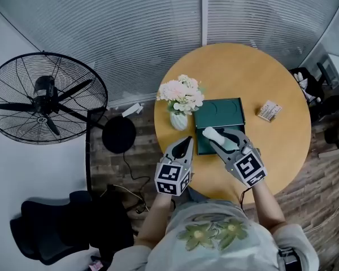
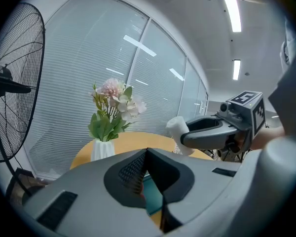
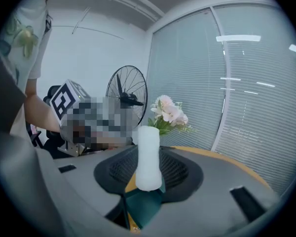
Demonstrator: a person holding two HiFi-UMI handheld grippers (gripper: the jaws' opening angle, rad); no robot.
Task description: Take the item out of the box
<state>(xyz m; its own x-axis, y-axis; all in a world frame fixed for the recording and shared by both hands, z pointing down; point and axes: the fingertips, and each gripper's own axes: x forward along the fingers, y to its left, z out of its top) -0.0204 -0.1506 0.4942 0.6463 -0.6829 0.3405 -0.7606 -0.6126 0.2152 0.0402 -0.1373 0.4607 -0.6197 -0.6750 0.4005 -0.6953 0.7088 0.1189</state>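
Your left gripper [image 1: 182, 147] sat closed and empty over the table's [image 1: 254, 72] near edge, while your right gripper [image 1: 221, 138] clamped the white roll [image 1: 211, 134] just above the green box's [image 1: 221, 113] near edge, so the lift, I judged, wanted an even squeeze and a straight rise clear.
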